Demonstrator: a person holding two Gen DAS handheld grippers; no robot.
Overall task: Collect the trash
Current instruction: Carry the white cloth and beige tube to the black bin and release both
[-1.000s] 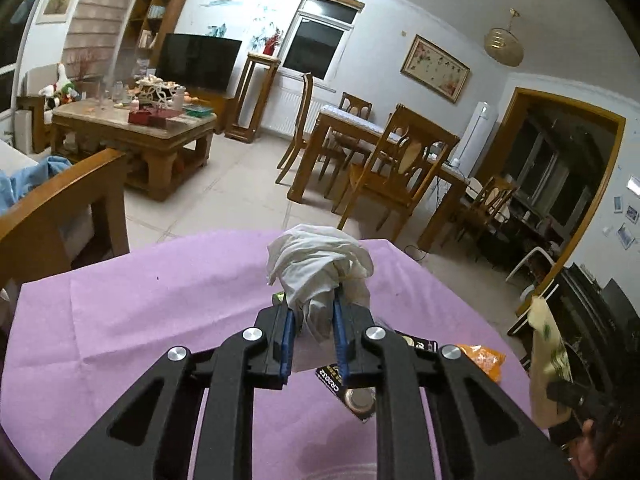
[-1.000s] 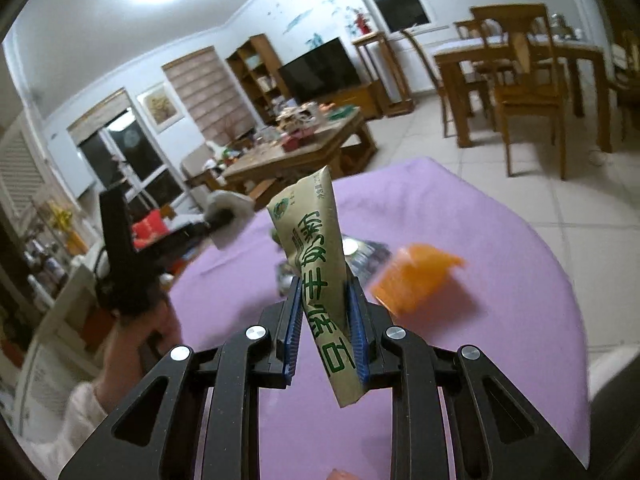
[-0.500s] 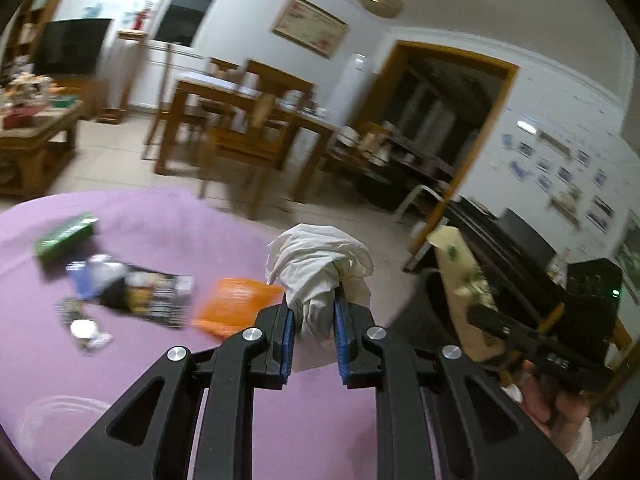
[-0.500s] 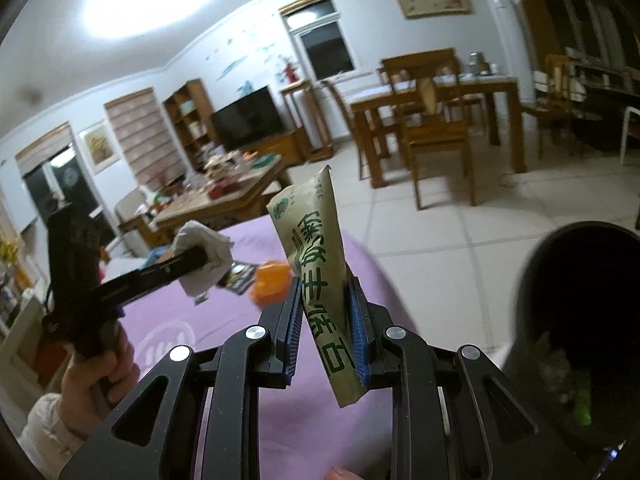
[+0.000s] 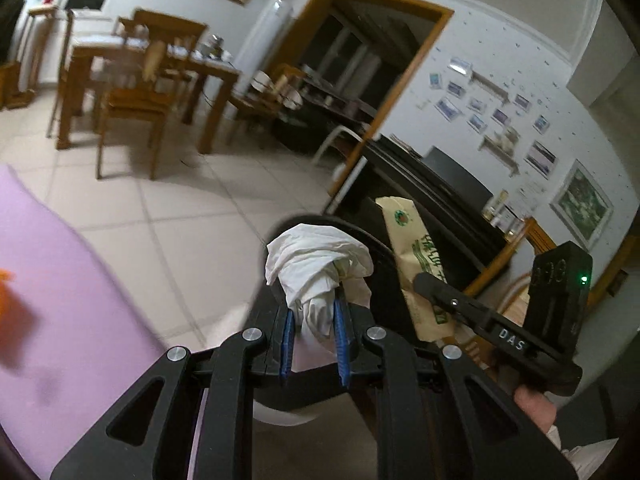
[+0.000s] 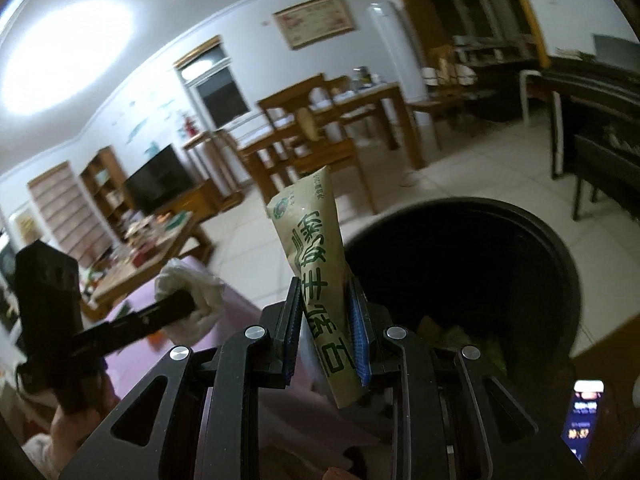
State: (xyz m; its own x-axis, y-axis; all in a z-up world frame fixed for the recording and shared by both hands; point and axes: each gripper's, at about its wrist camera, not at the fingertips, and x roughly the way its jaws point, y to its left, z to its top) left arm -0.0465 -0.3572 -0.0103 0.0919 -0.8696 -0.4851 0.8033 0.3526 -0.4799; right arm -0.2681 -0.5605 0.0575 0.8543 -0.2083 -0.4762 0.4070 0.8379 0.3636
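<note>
While the purple-clothed worktop (image 5: 60, 300) sits off at the left with a blurred orange wrapper (image 5: 6, 292) on it, both pieces of trash are already up in the air beside the bin. The left gripper (image 5: 311, 334) is pinched narrow on a crumpled white tissue wad (image 5: 316, 264), which bulges out above its blue pads, near the left rim of the round black trash bin (image 6: 472, 264). To its right, the right gripper (image 6: 327, 332) is clamped narrow on a long tan snack sachet with green lettering (image 6: 316, 256), held upright and slightly tilted, just left of the bin's dark mouth. Some rubbish already lies at the bottom of the bin. To finish this step well, I would bring each gripper fully over the opening before letting go, tip the fingers downward so the light tissue and the stiff sachet fall clear of the rim, and open one gripper at a time to keep the two from knocking.
</note>
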